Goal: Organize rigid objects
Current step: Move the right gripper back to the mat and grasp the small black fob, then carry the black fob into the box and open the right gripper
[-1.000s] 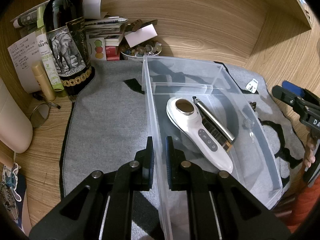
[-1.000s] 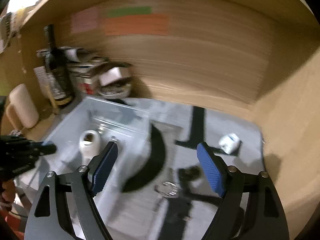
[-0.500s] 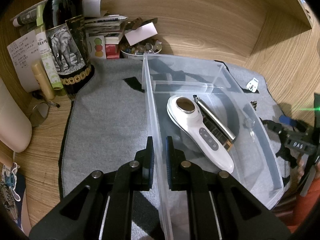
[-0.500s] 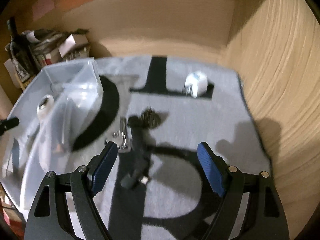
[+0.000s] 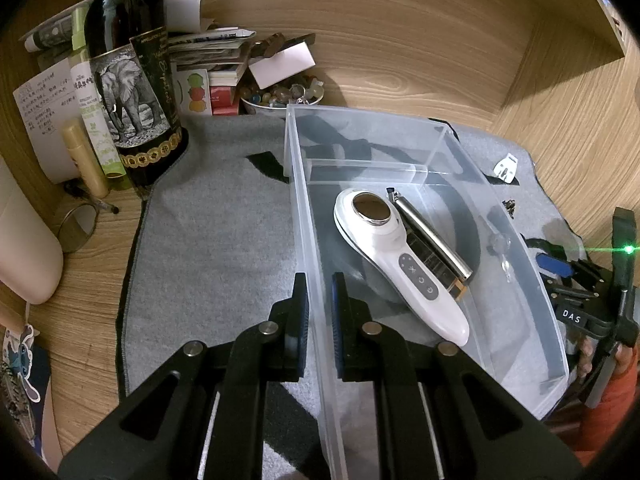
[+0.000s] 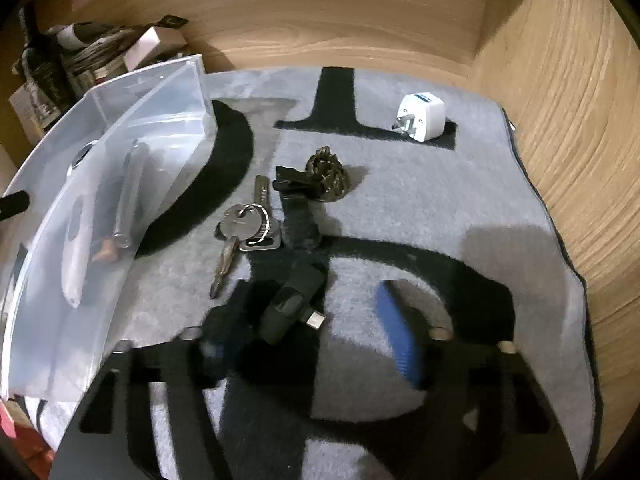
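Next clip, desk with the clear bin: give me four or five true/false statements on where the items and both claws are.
1. The left claw is clamped on the clear bin's side wall. True.
2. The white handheld device lies on the grey mat. False: it lies inside the bin.
3. The keys lie on the mat outside the bin. True.
4. The right claw grips the white plug adapter. False: it is open, the adapter lies far from it.
5. The wine bottle stands inside the bin. False: it stands outside, at the mat's corner.
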Motion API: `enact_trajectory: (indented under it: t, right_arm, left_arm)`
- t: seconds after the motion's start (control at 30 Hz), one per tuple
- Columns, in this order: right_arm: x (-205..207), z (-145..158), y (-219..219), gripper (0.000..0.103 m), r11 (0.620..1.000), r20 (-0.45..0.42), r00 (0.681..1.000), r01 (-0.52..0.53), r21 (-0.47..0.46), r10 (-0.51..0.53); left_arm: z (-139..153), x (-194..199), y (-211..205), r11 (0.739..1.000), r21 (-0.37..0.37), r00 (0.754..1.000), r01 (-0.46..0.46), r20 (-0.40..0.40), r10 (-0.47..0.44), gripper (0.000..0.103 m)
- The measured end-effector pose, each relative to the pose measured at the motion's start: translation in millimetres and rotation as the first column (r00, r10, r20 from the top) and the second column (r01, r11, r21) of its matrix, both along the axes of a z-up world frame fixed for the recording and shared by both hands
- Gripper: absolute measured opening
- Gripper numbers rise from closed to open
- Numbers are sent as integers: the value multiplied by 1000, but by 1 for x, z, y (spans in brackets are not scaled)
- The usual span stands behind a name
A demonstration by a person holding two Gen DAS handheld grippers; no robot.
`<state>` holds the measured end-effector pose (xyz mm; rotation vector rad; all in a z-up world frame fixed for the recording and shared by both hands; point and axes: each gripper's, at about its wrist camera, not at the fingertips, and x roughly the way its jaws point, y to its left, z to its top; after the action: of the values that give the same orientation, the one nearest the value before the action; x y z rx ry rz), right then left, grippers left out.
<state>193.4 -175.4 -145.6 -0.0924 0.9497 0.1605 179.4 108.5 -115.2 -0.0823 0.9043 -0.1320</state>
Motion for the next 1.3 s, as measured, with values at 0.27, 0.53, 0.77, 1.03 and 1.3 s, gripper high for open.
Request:
enact_trajectory:
  t: [0.27, 0.53, 0.77, 1.03, 1.3]
  right_arm:
    - [-4, 5, -8, 24, 999, 17, 1000, 15, 38, -16]
    - [-10, 32, 4, 24, 999, 111, 994, -10, 41, 6]
    - [-7, 54, 27, 24, 996, 176, 981, -86, 20, 81]
    - [-7, 79, 56, 24, 982, 262, 950, -185, 28, 171]
    - [0, 90, 93, 24, 958, 305, 915, -285, 34, 262]
  left_arm:
    - [-1, 0, -1, 1000, 4, 1000, 1, -2, -1, 10]
    - [-1, 0, -1, 1000, 4, 1000, 2, 0, -2, 10]
    - [1, -1, 0, 1000, 1, 1000, 2, 7, -2, 10]
    - [3, -2, 0, 1000, 0, 1000, 2, 10, -2, 10]
    - [3, -2, 0, 1000, 0, 1000, 2, 10, -2, 10]
